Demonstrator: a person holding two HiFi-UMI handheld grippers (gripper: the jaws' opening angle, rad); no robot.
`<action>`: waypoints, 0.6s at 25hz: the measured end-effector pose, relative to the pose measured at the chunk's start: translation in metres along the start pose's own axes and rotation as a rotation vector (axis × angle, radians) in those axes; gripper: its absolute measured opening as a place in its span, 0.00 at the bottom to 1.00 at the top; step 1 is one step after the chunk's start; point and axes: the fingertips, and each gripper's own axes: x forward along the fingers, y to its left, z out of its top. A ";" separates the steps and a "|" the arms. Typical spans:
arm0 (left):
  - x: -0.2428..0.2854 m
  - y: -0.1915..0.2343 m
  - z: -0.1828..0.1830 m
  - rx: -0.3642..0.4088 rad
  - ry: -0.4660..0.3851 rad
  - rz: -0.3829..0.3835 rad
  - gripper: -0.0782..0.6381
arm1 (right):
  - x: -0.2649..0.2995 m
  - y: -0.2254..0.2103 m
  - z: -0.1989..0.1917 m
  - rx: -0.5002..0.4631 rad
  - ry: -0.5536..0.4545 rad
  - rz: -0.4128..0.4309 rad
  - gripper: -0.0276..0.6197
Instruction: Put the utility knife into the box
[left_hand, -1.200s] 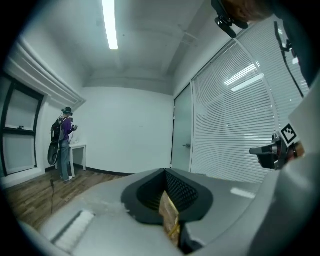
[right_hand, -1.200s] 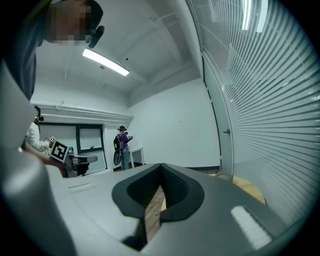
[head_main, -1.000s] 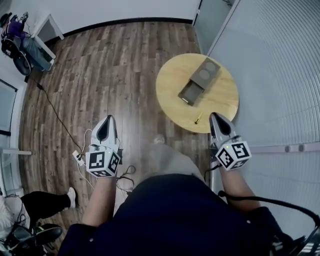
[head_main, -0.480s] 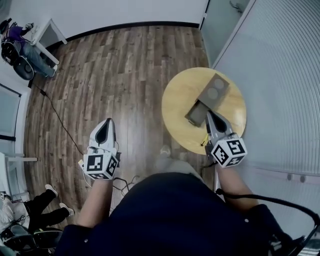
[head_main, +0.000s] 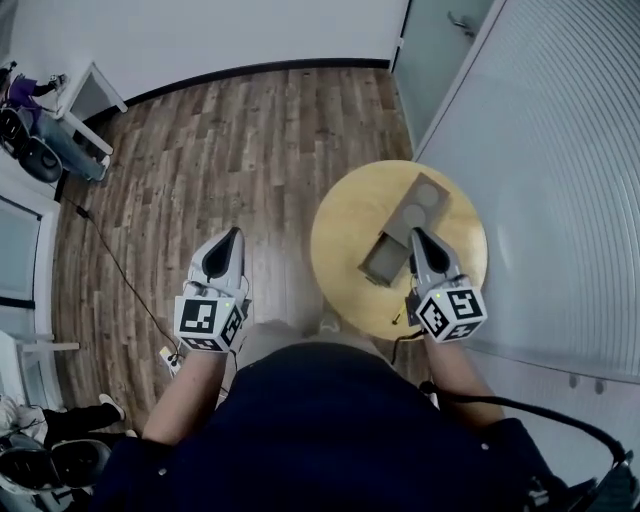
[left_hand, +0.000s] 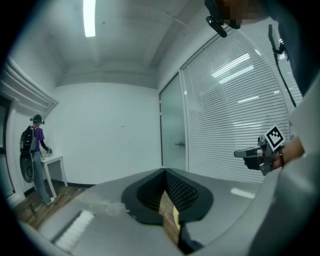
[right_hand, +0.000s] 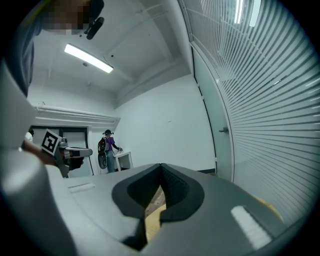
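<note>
Your right gripper (head_main: 417, 236) hangs over the near half of the round bench (head_main: 345, 215) with its fingers pressed together and nothing between them. Your left gripper (head_main: 235, 234) is off the bench, out over the wooden floor (head_main: 200, 150), fingers likewise together and empty. The utility knife (head_main: 398, 319), a small yellow sliver, lies at the near edge of the bench, just beside the right gripper's marker cube (head_main: 447, 310) and behind its fingertips. The box (head_main: 384, 260) sits open toward the middle of the bench. The risk I see is that you are aimed past the knife, so reaching further could bump the box with closed fingers. Coming back for the knife, you could nudge it off the near edge, since it lies so close to it. Spread the fingers before you descend, or they will only push it.
</note>
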 end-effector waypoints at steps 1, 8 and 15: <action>0.012 -0.003 0.005 0.014 -0.004 -0.027 0.11 | -0.002 -0.005 0.000 0.001 -0.003 -0.017 0.05; 0.098 -0.052 0.014 0.074 -0.024 -0.246 0.11 | -0.053 -0.061 -0.029 0.061 -0.011 -0.257 0.05; 0.159 -0.121 0.010 0.109 -0.024 -0.538 0.11 | -0.105 -0.086 -0.033 0.086 -0.053 -0.517 0.05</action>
